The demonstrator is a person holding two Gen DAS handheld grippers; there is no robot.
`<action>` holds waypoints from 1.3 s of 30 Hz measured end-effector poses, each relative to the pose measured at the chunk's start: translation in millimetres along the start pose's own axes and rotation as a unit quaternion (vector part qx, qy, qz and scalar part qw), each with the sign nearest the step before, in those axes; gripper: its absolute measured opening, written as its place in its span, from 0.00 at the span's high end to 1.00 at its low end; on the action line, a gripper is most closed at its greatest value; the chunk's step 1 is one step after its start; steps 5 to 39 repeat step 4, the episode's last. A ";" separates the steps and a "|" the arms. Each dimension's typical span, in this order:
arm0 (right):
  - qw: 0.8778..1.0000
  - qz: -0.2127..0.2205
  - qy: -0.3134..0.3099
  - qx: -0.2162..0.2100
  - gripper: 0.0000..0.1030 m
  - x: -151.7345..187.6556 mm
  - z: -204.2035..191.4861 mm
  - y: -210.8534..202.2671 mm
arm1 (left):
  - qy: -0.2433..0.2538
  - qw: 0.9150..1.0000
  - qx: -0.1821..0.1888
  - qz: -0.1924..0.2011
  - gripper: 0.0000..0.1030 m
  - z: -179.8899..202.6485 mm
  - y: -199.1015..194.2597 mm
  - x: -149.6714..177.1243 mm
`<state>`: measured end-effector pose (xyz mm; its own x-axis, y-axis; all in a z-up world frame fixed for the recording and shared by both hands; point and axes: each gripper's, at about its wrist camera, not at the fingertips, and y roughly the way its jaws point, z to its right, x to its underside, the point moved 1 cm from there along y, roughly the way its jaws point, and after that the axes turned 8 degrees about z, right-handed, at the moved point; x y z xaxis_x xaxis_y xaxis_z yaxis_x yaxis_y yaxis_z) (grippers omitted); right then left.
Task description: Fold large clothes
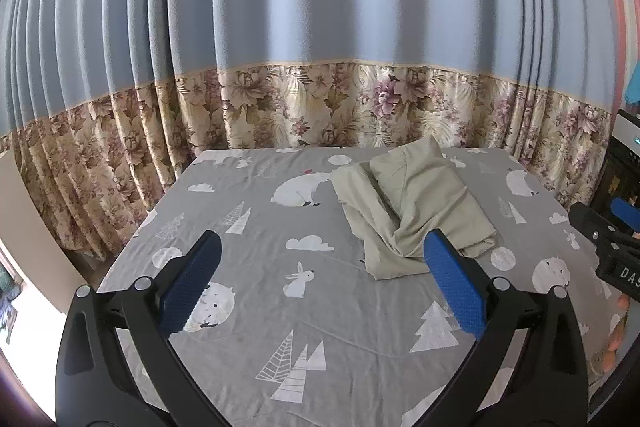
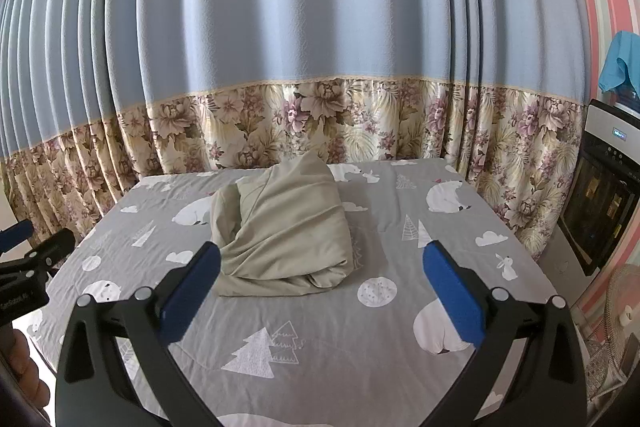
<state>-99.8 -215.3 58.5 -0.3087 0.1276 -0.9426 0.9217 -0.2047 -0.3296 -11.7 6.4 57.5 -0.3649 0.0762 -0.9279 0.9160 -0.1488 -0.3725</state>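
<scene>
Both tongs hang spread wide and empty above the near part of the bed: the left gripper (image 1: 320, 283) and the right gripper (image 2: 320, 287) each show blue pads far apart with nothing between them. Directly under them lies only the grey bedsheet (image 1: 328, 327) printed with bears, rabbits and trees.

Beyond the fingertips, ahead and to the right of the left tongs and ahead and just left of centre for the right tongs, sits the olive-green garment (image 2: 284, 227), heaped in a loose, twisted bundle, untouched by either tool.

Farther off, past the bed's far edge, hangs the blue curtain (image 2: 300, 7) with its floral hem.

The risk, as I judge it, lies in the bundle: its edges and corners are buried in overlapping layers, so a pinch could catch several thicknesses, or the bedsheet beneath, and drag the heap instead of opening it flat.
</scene>
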 end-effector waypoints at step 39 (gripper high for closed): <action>1.000 -0.001 0.000 -0.001 0.02 0.3 0.8 0.4 | 0.000 1.000 0.003 -0.004 0.03 -0.5 1.5 0.3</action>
